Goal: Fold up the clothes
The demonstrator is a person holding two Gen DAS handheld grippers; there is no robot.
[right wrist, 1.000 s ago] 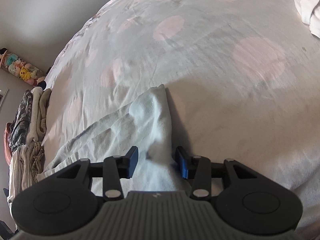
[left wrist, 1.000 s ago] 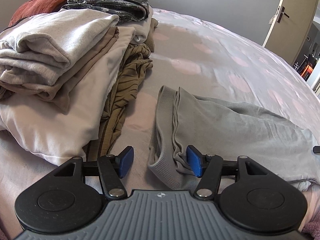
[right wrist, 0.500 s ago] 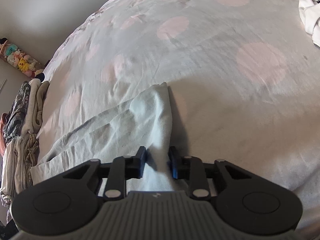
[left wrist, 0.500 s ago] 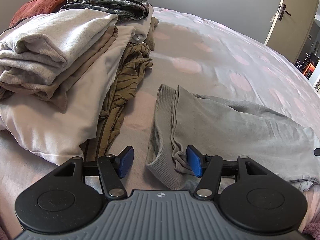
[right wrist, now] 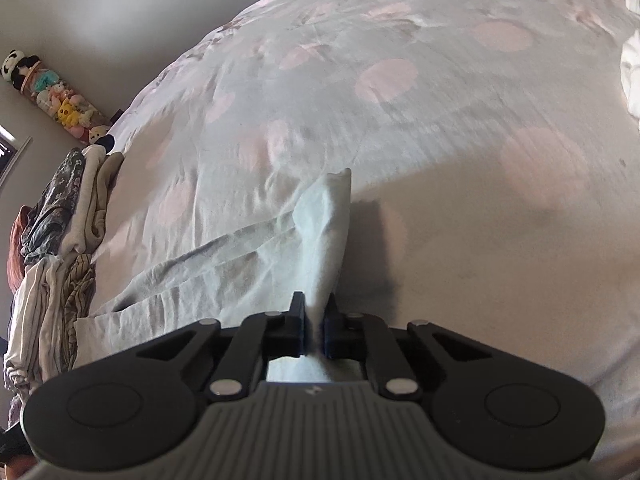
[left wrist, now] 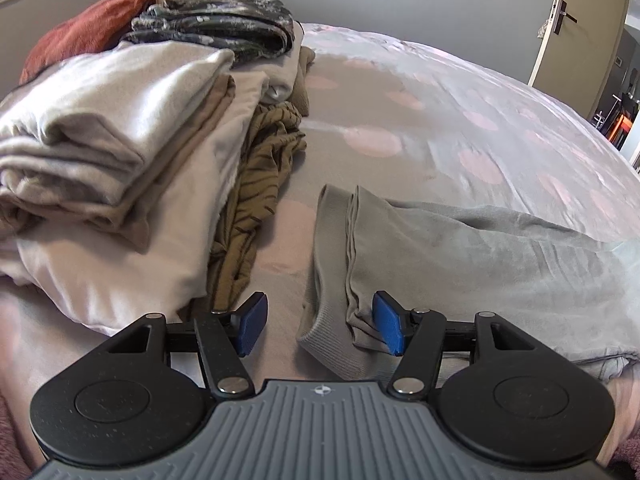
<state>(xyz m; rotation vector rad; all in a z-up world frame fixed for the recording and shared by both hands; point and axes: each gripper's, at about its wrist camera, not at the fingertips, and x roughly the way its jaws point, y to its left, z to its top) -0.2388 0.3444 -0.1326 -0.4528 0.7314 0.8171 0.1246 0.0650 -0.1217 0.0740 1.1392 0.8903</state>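
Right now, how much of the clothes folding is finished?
Several garments already sit folded in a pile on the bed. In hand is a grey garment lying flat: the right gripper has pinched its far edge, while the left gripper is open around the ribbed hem. Left to do: close the left gripper, fold the garment, and stack it.

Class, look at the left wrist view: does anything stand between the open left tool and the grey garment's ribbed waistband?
Nothing visible does. The left tool is open with the grey garment's ribbed waistband already between its fingers. The stack of folded clothes lies off to the side.
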